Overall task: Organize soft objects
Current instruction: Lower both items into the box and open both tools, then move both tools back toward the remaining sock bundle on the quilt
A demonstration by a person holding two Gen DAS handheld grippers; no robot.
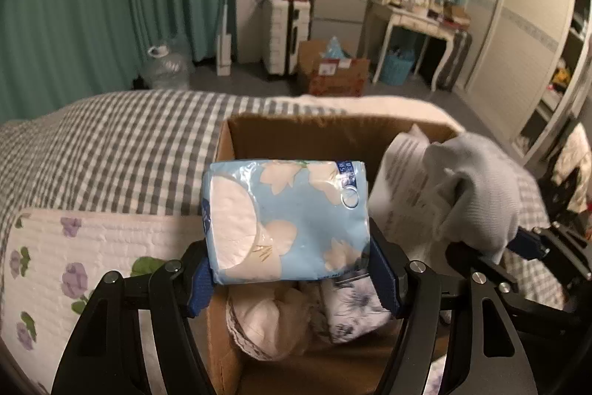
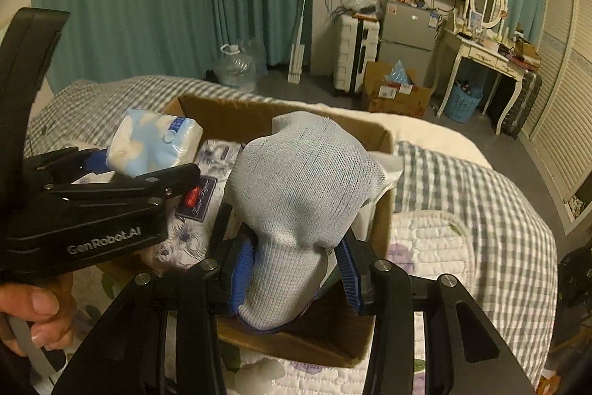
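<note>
Blue-padded left gripper (image 1: pixel 292 278) clamps a floral tissue pack (image 1: pixel 286 223); "GenRobot.AI"-marked, it neighbours right gripper (image 2: pixel 294 278) squeezing a grey sock (image 2: pixel 296 210) above the cardboard box (image 2: pixel 381 173).

Below the left fingers (image 1: pixel 292 269): the open cardboard box (image 1: pixel 222 150), its floor partly taken by a cream cloth bundle (image 1: pixel 266 321) and a floral pack (image 1: pixel 351 313).
Between those fingers: a blue tissue pack (image 1: pixel 288 221) fills the gap.
Right of them: the grey sock (image 1: pixel 477 195) in the right gripper (image 2: pixel 296 280), close by.
Beyond the sock: the box's far wall, bare cardboard showing.
Left of the box: open quilt (image 1: pixel 92 247) and checked bedding (image 1: pixel 111 150).
</note>
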